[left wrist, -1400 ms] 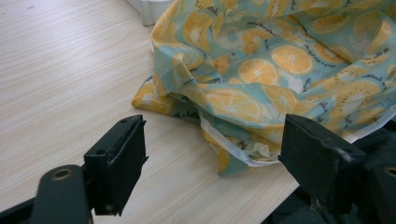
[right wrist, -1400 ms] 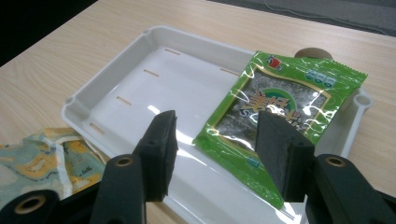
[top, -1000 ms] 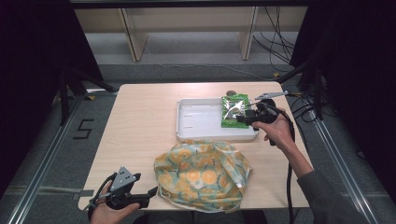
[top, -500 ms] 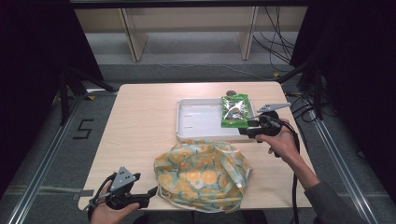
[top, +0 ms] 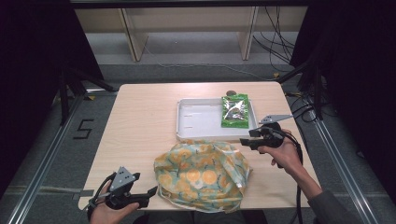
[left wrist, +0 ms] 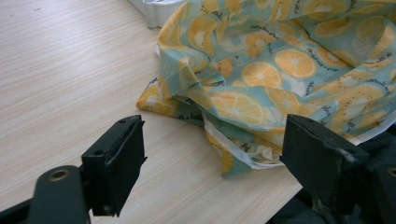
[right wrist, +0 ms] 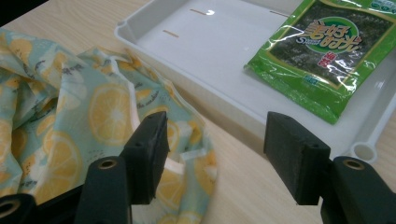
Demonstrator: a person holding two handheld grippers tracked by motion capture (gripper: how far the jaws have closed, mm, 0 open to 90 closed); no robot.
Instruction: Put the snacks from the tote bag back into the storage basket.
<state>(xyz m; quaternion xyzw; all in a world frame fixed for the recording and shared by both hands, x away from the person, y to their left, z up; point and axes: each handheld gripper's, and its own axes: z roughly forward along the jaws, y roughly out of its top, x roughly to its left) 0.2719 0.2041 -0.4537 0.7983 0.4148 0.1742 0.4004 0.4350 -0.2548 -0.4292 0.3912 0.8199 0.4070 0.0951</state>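
Where the table (top: 140,116) meets its near left corner, the left gripper (top: 150,192) sits low in the person's hand, its jaws spread wide and holding nothing; in the left gripper view the same jaws (left wrist: 212,163) frame bare wood and the ragged near hem of the fabric bag (left wrist: 280,70). That bag (top: 201,175), printed with orange slices on pale green, lies crumpled at the near middle of the table, just beside the left gripper's tips. Its folds hide whatever may be inside, and its right side runs off the edge of the left gripper view.

Behind the bag stands a white tray (top: 198,121), its near rim touched or overlapped by the cloth; which, I cannot tell. A green snack packet (top: 234,111) lies flat in the tray's right end, and the right gripper view cuts off its top (right wrist: 327,51). A small dark thing sits on the table just behind the tray, too small to make out.

Rightmost, the right gripper (top: 243,141) hovers at the tray's near right corner, above the bag's edge, jaws parted wide and empty (right wrist: 212,158), with the bag's rim (right wrist: 93,116) showing between them.
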